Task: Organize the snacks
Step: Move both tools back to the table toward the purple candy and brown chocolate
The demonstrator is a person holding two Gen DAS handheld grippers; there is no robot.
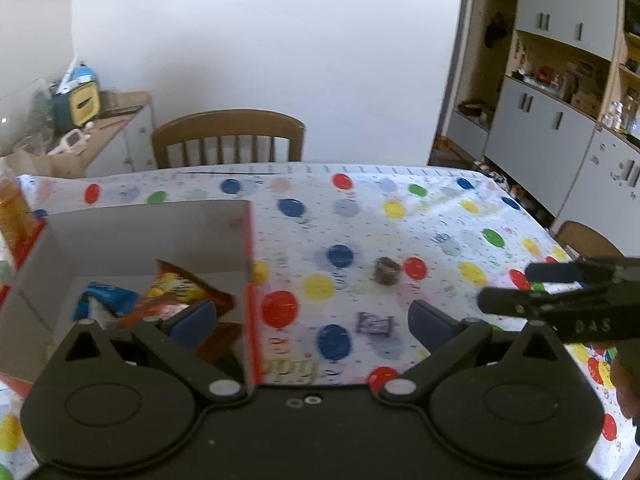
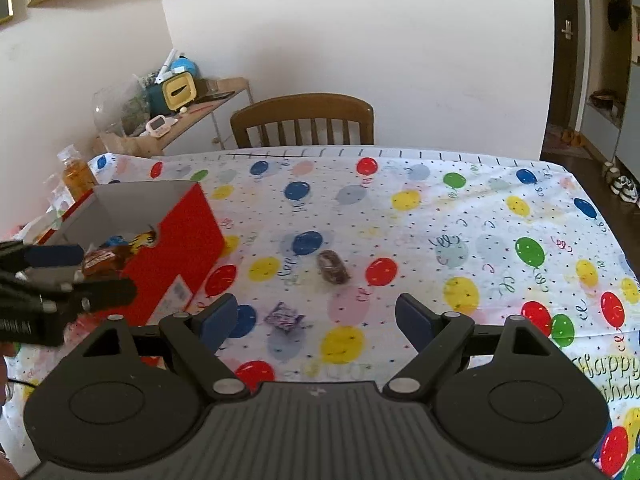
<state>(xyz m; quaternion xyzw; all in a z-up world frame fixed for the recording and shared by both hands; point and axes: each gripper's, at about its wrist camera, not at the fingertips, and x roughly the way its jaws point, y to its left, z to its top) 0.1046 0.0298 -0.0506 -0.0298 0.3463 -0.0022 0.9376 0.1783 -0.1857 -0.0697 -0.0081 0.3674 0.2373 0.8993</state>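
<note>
A red cardboard box (image 1: 250, 280) with a white inside stands on the table's left and holds several snack packets (image 1: 176, 292); it also shows in the right wrist view (image 2: 180, 248). A purple wrapped candy (image 1: 374, 323) (image 2: 285, 317) and a brown round snack (image 1: 386, 271) (image 2: 333, 267) lie on the balloon tablecloth. My left gripper (image 1: 310, 322) is open and empty, straddling the box's right wall. My right gripper (image 2: 316, 320) is open and empty, just above the purple candy. Each gripper shows in the other's view, the right one (image 1: 508, 288) and the left one (image 2: 104, 272).
A wooden chair (image 2: 302, 120) stands behind the table's far edge. A bottle of amber liquid (image 2: 78, 172) stands left of the box. A side shelf with clutter (image 2: 172, 96) is at back left, cabinets (image 1: 560, 100) at right.
</note>
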